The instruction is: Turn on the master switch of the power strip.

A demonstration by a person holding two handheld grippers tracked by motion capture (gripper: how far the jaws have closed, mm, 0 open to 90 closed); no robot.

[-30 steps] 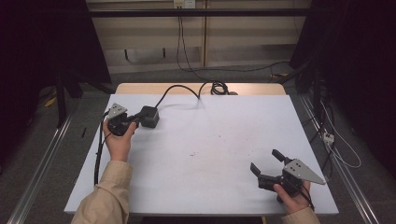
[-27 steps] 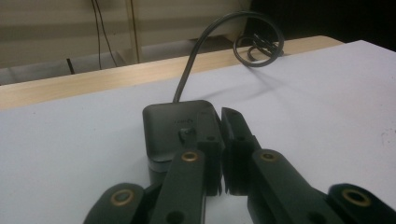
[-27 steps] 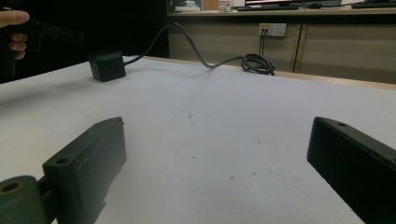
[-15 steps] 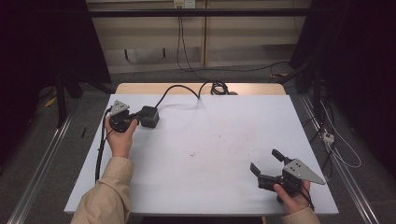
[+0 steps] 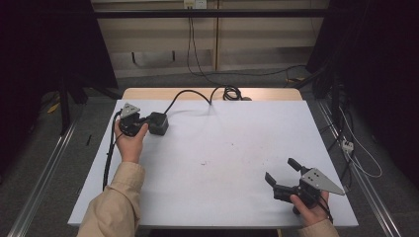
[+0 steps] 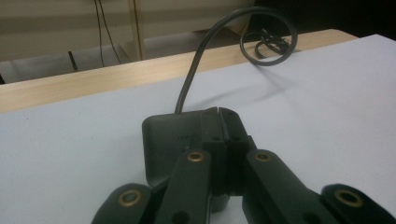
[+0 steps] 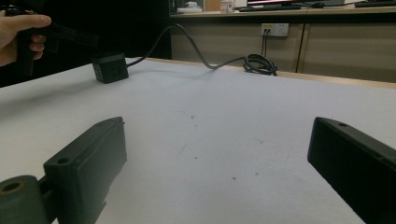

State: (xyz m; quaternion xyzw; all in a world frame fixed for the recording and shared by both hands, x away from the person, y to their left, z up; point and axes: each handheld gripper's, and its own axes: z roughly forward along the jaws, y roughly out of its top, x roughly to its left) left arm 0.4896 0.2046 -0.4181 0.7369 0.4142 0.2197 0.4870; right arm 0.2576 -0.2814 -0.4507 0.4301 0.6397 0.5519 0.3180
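Black power adapter (image 5: 158,123) sits far left on white table (image 5: 222,163), cord (image 5: 190,95) trailing to far edge. Left gripper (image 6: 218,116) pressed together over its top, apparently pushing, not pinching. Keep contact centred, push slowly. Right gripper (image 5: 281,173) spread, near right, idle.

One black box (image 5: 158,123) with one cable (image 5: 190,95), two tongs, one table (image 5: 222,148).

Faint marks on the black box (image 6: 163,140) stay unreadable.
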